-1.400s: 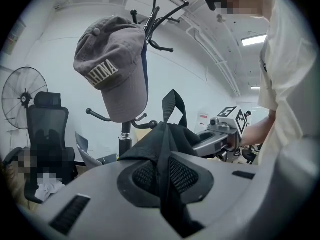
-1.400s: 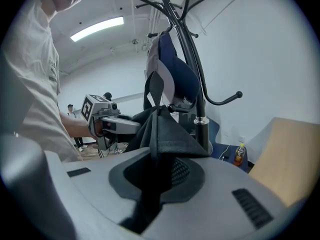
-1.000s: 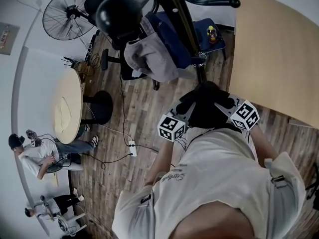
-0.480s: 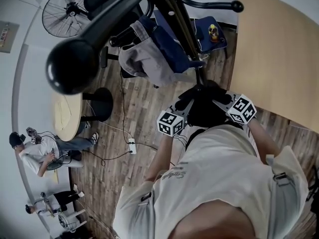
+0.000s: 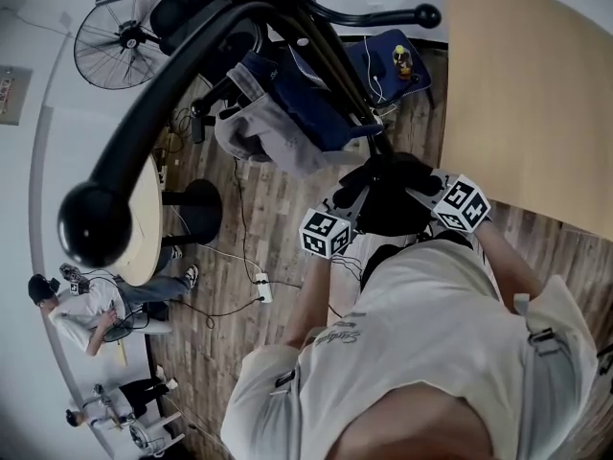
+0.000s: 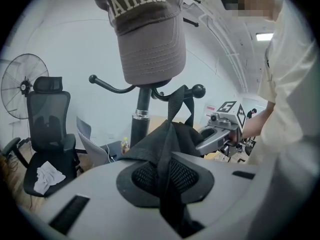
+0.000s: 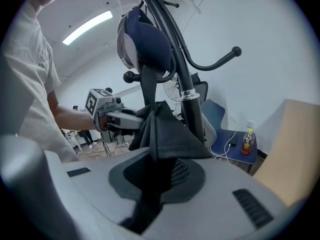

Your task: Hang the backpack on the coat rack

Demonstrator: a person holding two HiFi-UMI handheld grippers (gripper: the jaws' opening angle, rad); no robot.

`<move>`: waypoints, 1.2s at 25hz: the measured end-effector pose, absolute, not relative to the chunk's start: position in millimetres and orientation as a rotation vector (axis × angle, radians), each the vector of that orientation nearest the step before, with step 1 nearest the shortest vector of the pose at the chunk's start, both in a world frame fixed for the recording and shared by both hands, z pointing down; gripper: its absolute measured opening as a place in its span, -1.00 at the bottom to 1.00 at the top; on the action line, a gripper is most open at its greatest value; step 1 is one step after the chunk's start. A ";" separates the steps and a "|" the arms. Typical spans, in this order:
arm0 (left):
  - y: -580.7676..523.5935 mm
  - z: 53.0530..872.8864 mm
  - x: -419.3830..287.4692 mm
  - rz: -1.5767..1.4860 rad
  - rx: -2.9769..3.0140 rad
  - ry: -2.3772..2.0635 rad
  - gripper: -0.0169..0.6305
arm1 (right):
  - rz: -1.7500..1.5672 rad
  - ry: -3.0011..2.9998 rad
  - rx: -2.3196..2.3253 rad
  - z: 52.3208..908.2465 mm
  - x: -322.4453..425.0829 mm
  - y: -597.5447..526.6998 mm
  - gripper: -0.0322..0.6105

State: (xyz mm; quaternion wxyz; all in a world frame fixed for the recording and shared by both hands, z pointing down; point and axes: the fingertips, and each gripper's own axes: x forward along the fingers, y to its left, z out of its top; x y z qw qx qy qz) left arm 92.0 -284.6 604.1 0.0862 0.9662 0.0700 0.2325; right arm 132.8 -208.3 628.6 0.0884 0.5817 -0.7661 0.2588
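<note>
The backpack (image 5: 388,204) at centre is matt black cloth — partly mesh. The coat rack (image 5: 94,223) looks smooth, glossy black; the floor (image 5: 287,209) is grained wood.

Your left gripper (image 5: 347,202) and right gripper (image 5: 428,195) flank the black backpack (image 5: 388,197), holding it low on the near side of the coat rack (image 5: 331,65). Grey and blue caps (image 5: 278,127) hang on the rack. A round surface (image 5: 148,240) stands at left.

Wood floor (image 5: 278,218), white walls (image 6: 75,44), round table (image 5: 148,220), pedestal fan (image 5: 120,41), black office chair (image 6: 47,129), blue chair (image 5: 393,65), strip light (image 7: 87,27)
</note>
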 end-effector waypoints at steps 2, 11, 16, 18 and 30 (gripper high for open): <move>-286.1 607.2 94.0 0.698 2.876 0.213 -0.80 | 0.770 -2.272 1.732 631.4 135.9 -209.9 -0.80; -302.3 624.9 103.5 0.726 2.816 0.196 -0.79 | 0.807 -2.193 1.796 647.1 150.7 -228.4 -0.79; -310.8 631.2 106.2 0.685 2.789 0.184 -0.73 | 0.807 -2.141 1.840 652.8 156.1 -235.3 -0.73; -312.9 630.3 102.0 0.723 2.831 0.175 -0.67 | 0.832 -2.099 1.889 650.4 154.9 -234.5 -0.64; -307.3 601.0 64.4 0.809 2.998 0.045 -0.66 | 0.822 -1.847 2.212 598.1 148.3 -175.2 -0.69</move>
